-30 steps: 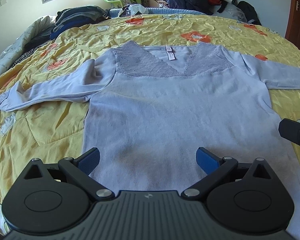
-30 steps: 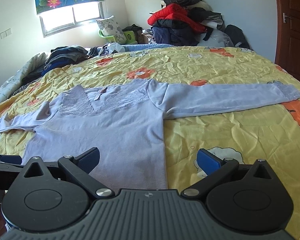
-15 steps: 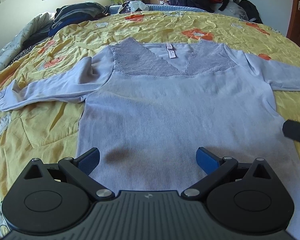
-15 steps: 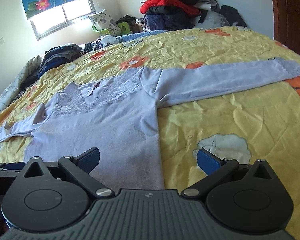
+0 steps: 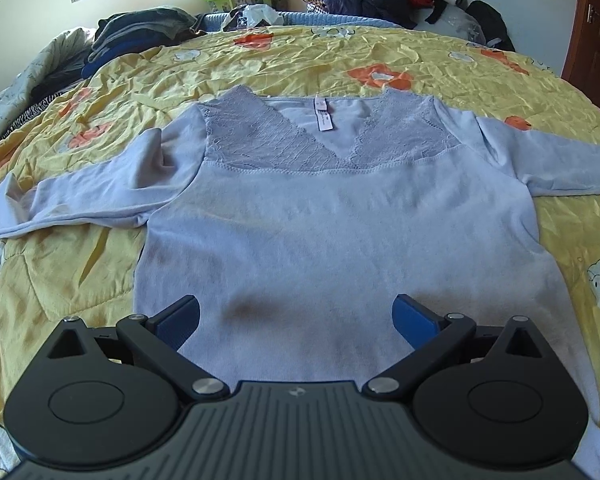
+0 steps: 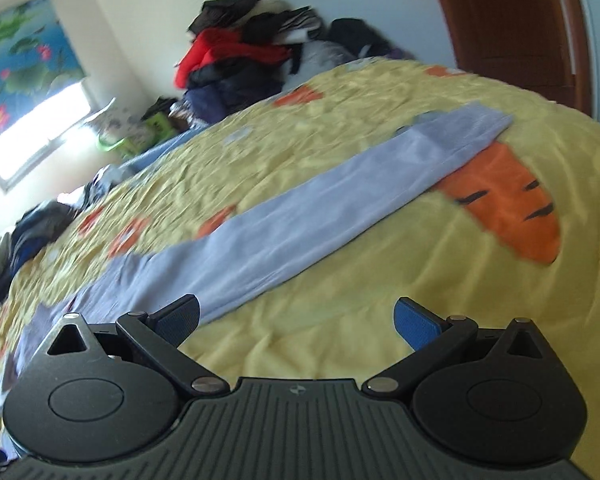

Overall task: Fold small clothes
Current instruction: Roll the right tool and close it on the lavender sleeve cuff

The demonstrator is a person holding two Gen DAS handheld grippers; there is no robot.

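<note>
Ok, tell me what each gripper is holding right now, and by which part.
Nothing is held. The left gripper is open over the lower body of the lavender top; the right gripper is open near its outstretched sleeve.

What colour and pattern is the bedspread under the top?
Yellow bedspread with orange flowers and carrots plus white sheep; clearest in the left wrist view.
</note>
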